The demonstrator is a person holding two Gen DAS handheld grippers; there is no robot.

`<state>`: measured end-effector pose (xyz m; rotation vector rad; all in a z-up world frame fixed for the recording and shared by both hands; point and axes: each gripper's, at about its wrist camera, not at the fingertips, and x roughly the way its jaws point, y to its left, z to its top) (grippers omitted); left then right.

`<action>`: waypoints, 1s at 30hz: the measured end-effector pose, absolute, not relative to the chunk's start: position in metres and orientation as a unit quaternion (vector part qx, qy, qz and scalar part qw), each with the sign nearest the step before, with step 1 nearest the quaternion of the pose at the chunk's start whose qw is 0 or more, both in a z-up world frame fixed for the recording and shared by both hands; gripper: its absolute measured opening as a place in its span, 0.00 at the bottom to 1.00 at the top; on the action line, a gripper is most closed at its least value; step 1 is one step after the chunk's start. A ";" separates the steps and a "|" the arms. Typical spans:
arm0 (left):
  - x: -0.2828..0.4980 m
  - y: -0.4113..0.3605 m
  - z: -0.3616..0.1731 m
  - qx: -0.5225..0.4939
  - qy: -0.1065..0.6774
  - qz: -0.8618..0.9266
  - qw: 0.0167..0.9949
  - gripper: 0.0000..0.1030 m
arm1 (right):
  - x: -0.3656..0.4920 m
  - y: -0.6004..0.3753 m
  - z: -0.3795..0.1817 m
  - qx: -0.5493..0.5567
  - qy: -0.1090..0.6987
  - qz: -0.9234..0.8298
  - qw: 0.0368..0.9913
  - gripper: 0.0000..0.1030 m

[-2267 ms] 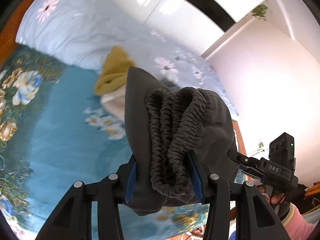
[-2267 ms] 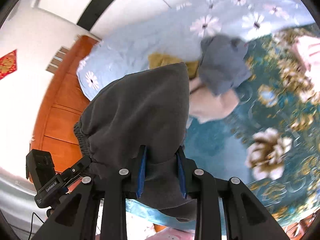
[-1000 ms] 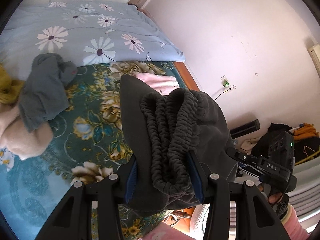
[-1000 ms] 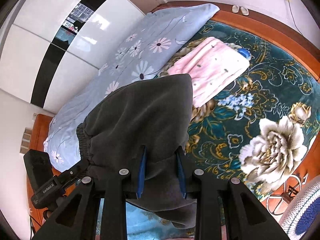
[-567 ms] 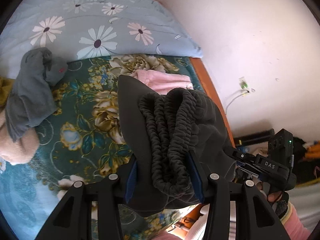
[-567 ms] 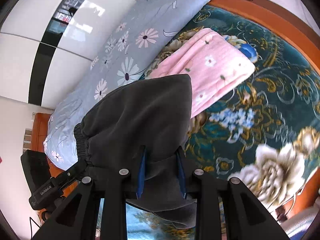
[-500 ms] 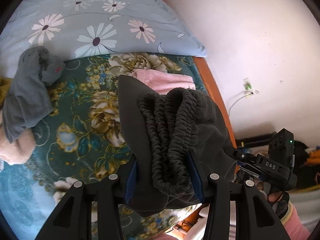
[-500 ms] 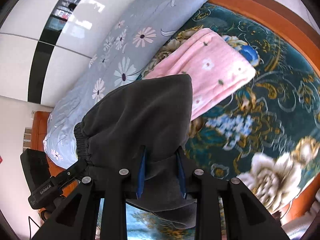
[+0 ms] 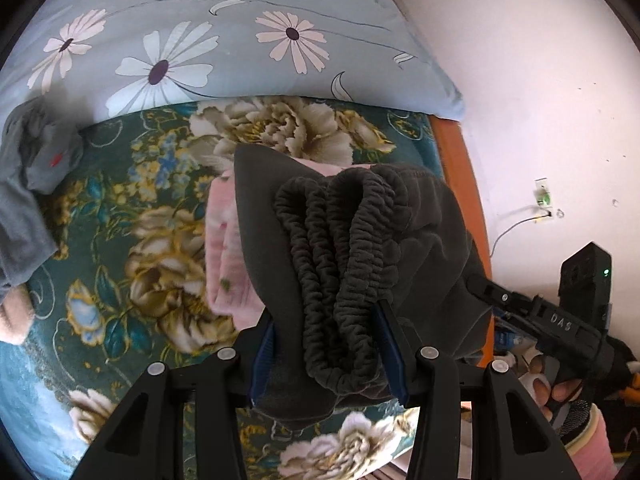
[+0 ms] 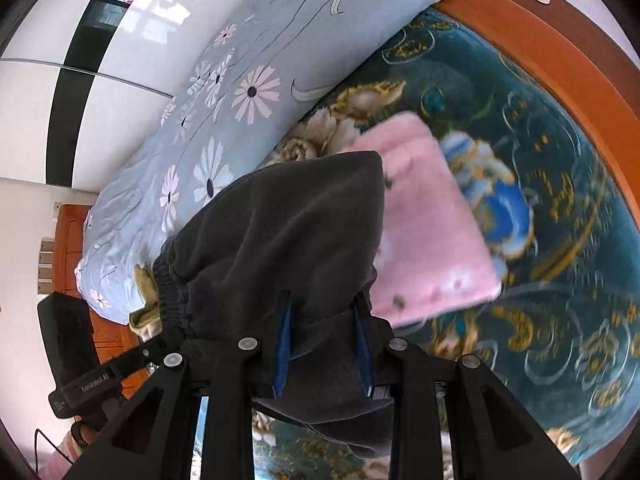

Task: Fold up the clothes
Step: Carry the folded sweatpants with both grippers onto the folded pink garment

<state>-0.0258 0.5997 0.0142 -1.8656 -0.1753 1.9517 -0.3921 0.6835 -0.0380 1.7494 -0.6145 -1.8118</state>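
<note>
A folded dark grey garment (image 9: pixel 352 264) with a bunched elastic waistband is held in the air between both grippers. My left gripper (image 9: pixel 326 344) is shut on its waistband end. My right gripper (image 10: pixel 322 344) is shut on the other end of the garment (image 10: pixel 288 232). Below and behind it lies a folded pink garment (image 10: pixel 432 220) on the green floral blanket (image 10: pixel 560 184); it also shows in the left wrist view (image 9: pixel 228 256), partly hidden by the dark garment.
A blue daisy-print pillow (image 9: pixel 224 40) lies along the far side of the bed. A crumpled grey garment (image 9: pixel 28 184) lies at the left on the blanket. The orange wooden bed frame (image 10: pixel 560 52) borders the blanket. A yellow cloth (image 10: pixel 144 300) lies near the pillow.
Both grippers have carried the dark garment across the bed toward the folded pink garment, which now lies close beneath and behind it. The grip on both ends is unchanged.
</note>
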 end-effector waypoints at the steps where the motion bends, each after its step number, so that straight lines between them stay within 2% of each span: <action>1: -0.030 0.603 0.010 -0.674 -0.064 0.704 0.214 0.48 | -0.399 0.682 -0.041 0.649 -0.224 -0.675 0.272 0.28; 12: -0.058 0.609 -0.059 -0.719 -0.051 0.676 0.151 0.55 | -0.437 0.676 -0.102 0.669 -0.195 -0.670 0.257 0.28; 19: -0.044 0.588 -0.033 -0.701 -0.045 0.701 0.125 0.56 | -0.438 0.698 -0.088 0.642 -0.203 -0.692 0.261 0.29; 24: -0.032 0.611 -0.006 -0.670 -0.037 0.716 0.194 0.56 | -0.441 0.675 -0.067 0.623 -0.170 -0.698 0.310 0.29; 27: -0.028 0.641 -0.008 -0.661 0.000 0.712 0.237 0.56 | -0.440 0.644 -0.070 0.622 -0.141 -0.691 0.339 0.29; 30: -0.038 0.645 -0.031 -0.671 0.019 0.707 0.224 0.55 | -0.444 0.622 -0.082 0.632 -0.135 -0.682 0.342 0.29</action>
